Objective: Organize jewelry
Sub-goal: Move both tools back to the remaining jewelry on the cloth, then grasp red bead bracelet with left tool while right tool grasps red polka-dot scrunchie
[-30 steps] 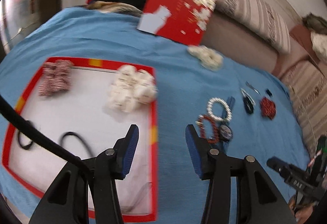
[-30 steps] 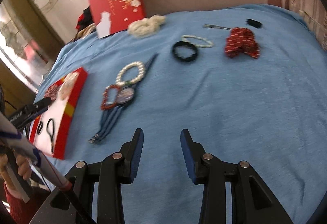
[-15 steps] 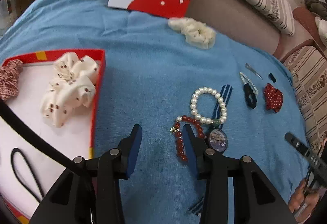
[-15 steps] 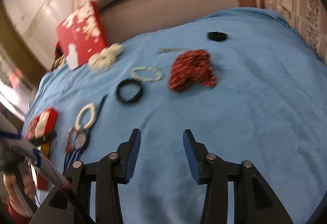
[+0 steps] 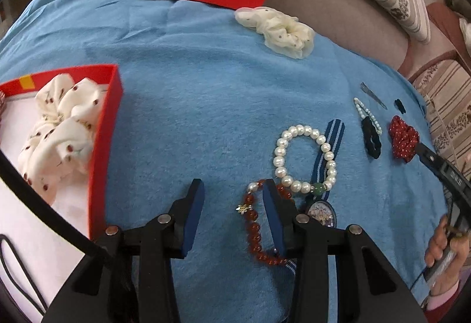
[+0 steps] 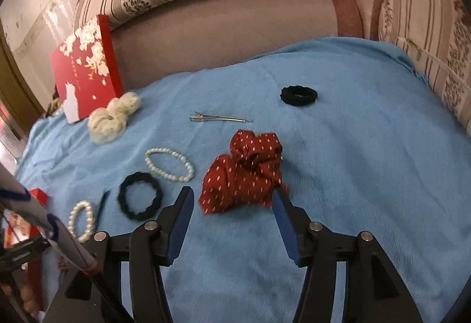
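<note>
My left gripper (image 5: 232,205) is open over the blue cloth. Part of a red bead bracelet (image 5: 253,230) lies between its fingers, close to the right one, and neither pad presses on it. Just beyond are a pearl bracelet (image 5: 303,158) and a blue striped ribbon (image 5: 334,137) with a round medallion (image 5: 321,212). The red tray (image 5: 103,146) at the left holds a cherry-print scrunchie (image 5: 59,128). My right gripper (image 6: 234,205) is open, its jaws opening. A red dotted scrunchie (image 6: 244,172) lies right at its tips, untouched.
Loose on the cloth lie a black scrunchie (image 6: 139,195), a small pearl bracelet (image 6: 169,164), a metal clip (image 6: 217,117), a black hair tie (image 6: 298,94) and a cream scrunchie (image 6: 113,114). The red lid (image 6: 85,64) leans on the sofa back. A hand (image 5: 444,249) shows at the right.
My left gripper moved right from over the tray to the bracelets, sank lower and narrowed a little. My right gripper swung right to the red scrunchie and its jaws widened.
</note>
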Demonstrator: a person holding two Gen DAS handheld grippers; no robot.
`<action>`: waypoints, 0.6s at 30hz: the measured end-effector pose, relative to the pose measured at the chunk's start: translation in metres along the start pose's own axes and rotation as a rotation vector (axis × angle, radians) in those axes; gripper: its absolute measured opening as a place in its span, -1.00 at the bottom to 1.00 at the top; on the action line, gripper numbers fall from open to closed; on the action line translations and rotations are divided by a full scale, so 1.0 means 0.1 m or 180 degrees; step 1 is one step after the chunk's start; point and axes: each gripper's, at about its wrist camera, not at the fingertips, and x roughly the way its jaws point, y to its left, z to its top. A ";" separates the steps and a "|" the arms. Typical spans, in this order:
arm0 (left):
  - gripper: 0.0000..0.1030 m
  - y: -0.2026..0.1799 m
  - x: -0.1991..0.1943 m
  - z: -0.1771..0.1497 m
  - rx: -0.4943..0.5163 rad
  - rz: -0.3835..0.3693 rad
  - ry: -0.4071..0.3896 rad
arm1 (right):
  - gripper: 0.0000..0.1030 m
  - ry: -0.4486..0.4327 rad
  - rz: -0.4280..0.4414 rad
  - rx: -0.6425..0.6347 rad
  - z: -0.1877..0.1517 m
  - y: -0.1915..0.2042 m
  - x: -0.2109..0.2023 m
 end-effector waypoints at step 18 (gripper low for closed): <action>-0.85 -0.07 -0.46 0.02 -0.0016 -0.0104 -0.0359 | -0.72 -0.0110 -0.0052 0.0077 0.08 0.00 -0.04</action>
